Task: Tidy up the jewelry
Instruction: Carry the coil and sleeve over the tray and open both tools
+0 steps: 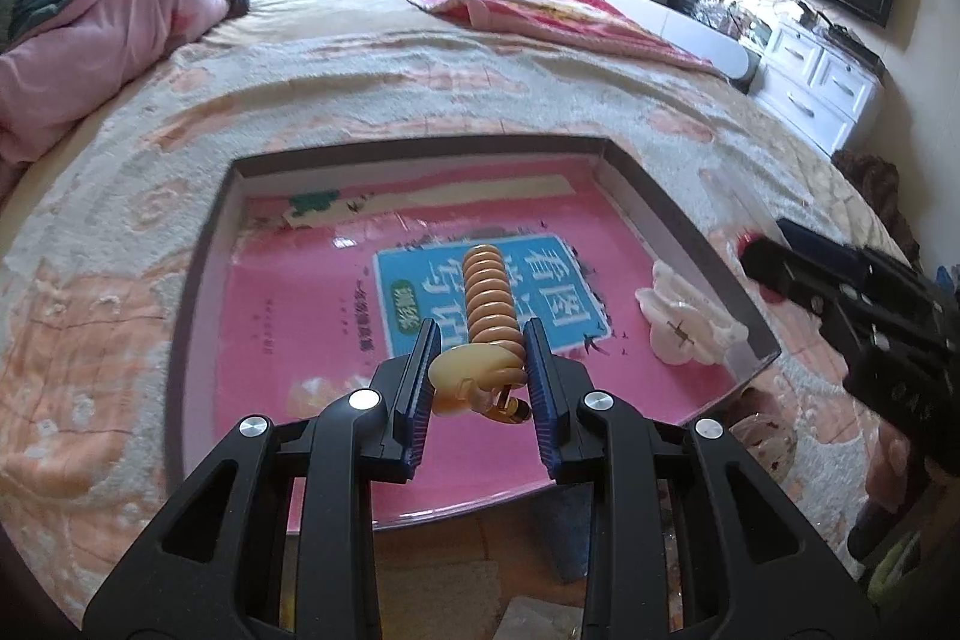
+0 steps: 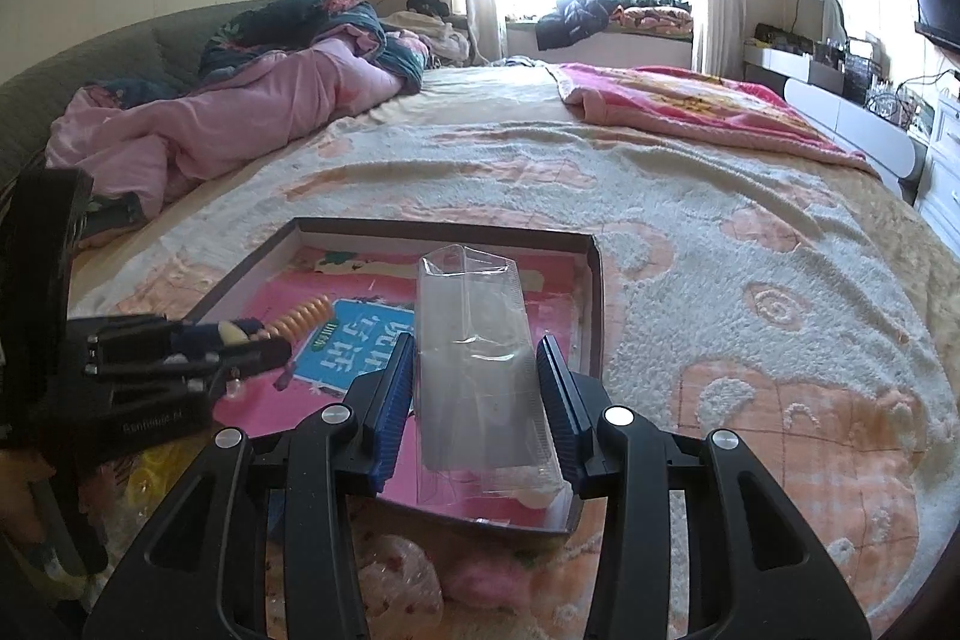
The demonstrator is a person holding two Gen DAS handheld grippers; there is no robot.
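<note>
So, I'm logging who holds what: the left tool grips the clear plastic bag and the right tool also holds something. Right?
Not quite. The left tool grips the amber spiral hair clip, as the left wrist view shows; the right tool holds the clear plastic bag.

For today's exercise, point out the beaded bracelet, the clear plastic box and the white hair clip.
Beaded bracelet point(image 1: 489, 301), left wrist view, middle of its orange beads.
Clear plastic box point(image 2: 480, 370), right wrist view, its front face.
White hair clip point(image 1: 684, 322), left wrist view, its centre.
</note>
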